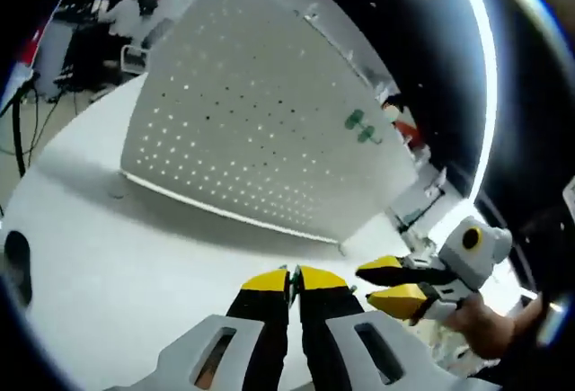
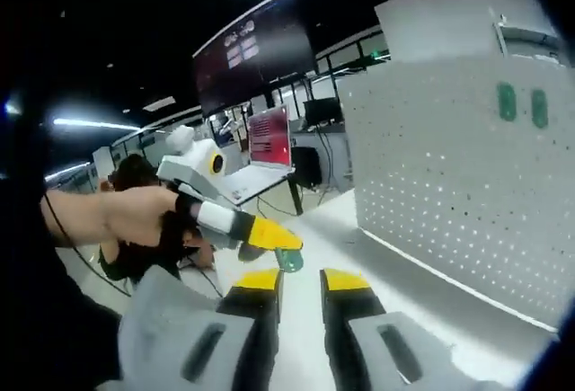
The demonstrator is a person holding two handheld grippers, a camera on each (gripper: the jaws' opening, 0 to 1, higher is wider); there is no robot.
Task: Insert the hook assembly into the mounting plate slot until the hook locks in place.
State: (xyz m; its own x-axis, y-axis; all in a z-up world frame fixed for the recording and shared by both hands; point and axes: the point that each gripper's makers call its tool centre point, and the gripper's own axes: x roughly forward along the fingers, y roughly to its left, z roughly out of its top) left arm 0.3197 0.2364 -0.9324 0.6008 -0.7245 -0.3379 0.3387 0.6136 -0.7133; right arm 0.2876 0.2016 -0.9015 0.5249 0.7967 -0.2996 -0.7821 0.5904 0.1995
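In the left gripper view, the left gripper [image 1: 294, 280] has its two yellow-tipped jaws pressed together, and a small green piece, most likely the hook assembly [image 1: 286, 273], is pinched between the tips. The right gripper view shows the same green piece [image 2: 288, 260] under the yellow tip of the left gripper. The right gripper [image 2: 301, 281] is released, with a clear gap between its jaws and nothing inside.

The mounting plate [image 1: 260, 130] is a white perforated board that stands on the table [image 1: 108, 274], well apart from both grippers. Two green hooks [image 1: 359, 125] already sit in it near one edge.

The risk is in the grip: the jaws hold the hook only by a small part, so it could turn or slip out when it is pushed against the slot. The board stands free, so a hard push may tip or slide it if the right gripper does not steady it. A tilted hook would probably not lock.

The table is white and smooth. Behind it is a dim office with monitors [image 2: 269, 137], desks and ceiling lights.
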